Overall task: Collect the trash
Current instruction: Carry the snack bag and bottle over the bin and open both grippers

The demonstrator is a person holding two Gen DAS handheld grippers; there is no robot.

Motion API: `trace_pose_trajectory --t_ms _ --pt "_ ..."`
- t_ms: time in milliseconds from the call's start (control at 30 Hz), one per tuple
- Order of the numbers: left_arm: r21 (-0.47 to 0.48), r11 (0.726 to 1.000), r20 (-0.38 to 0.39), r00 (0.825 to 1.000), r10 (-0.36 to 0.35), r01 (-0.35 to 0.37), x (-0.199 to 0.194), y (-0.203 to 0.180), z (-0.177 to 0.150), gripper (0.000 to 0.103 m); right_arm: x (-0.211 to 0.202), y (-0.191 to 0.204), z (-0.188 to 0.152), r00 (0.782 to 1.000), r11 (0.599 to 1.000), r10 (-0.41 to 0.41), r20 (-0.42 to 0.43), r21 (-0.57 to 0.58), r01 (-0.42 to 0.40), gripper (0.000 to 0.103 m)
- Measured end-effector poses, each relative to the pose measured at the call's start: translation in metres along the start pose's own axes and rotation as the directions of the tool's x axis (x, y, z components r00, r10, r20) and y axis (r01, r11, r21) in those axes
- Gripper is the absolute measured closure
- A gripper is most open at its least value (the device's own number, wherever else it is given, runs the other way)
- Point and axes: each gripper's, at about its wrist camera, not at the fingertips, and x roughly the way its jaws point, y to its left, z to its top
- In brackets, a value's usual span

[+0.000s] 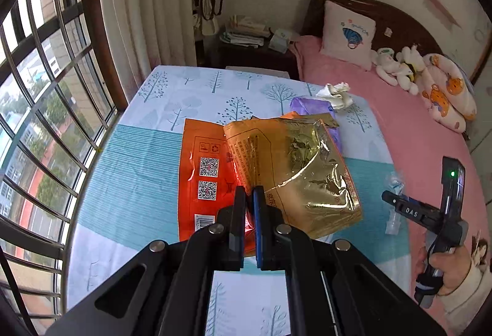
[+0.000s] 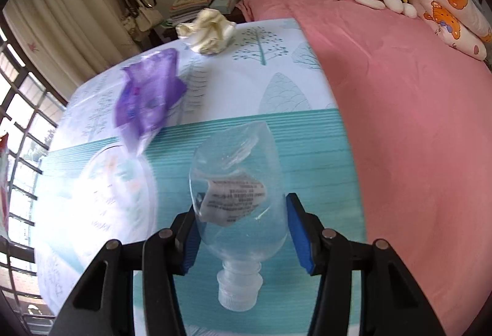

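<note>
Two claws: left claw [image 1: 249,197] clamps orange bag [image 1: 209,170]; right claw [image 2: 243,231] straddles bottle [image 2: 238,197].

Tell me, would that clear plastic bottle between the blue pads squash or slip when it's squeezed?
Probably squashes: the clear bottle is already dented near its base, so its walls look thin. It looks empty, so likely light. Its smooth round sides might slip or roll in the right gripper.

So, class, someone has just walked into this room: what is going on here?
A person is clearing trash off a table with a handheld gripper in each hand. The left gripper is shut on an orange and gold foil bag, lifted above the tablecloth. The right gripper straddles a clear plastic bottle lying on the cloth, its pads not yet pressing. A purple wrapper and a crumpled tissue remain on the table.
</note>
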Motion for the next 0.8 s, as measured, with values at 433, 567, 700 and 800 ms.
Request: trace_pose_trajectory --t_ms 433,567,700,800 --pt "0.256 0.953 0.048 0.983 -0.177 0.160 -0.117 0.048 -0.108 0.100 -0.121 0.094 -0.163 0.991 0.985 0.098 0.089 0.132 -0.109 0.052" --pt "0.336 0.919 0.018 0.974 -0.224 0.205 -0.141 0.073 -0.157 0.100 -0.143 0.125 -0.228 0.991 0.975 0.106 0.082 0.188 -0.120 0.052" --pt "0.376 0.898 -0.038 0.972 -0.232 0.229 -0.154 0.091 -0.203 0.100 -0.146 0.146 -0.282 0.994 0.972 0.108 0.020 0.207 -0.110 0.052" --pt "0.381 0.889 -0.096 0.967 -0.234 0.253 -0.156 0.099 -0.235 0.100 -0.144 0.154 -0.315 0.992 0.970 0.117 -0.044 0.220 -0.104 0.052"
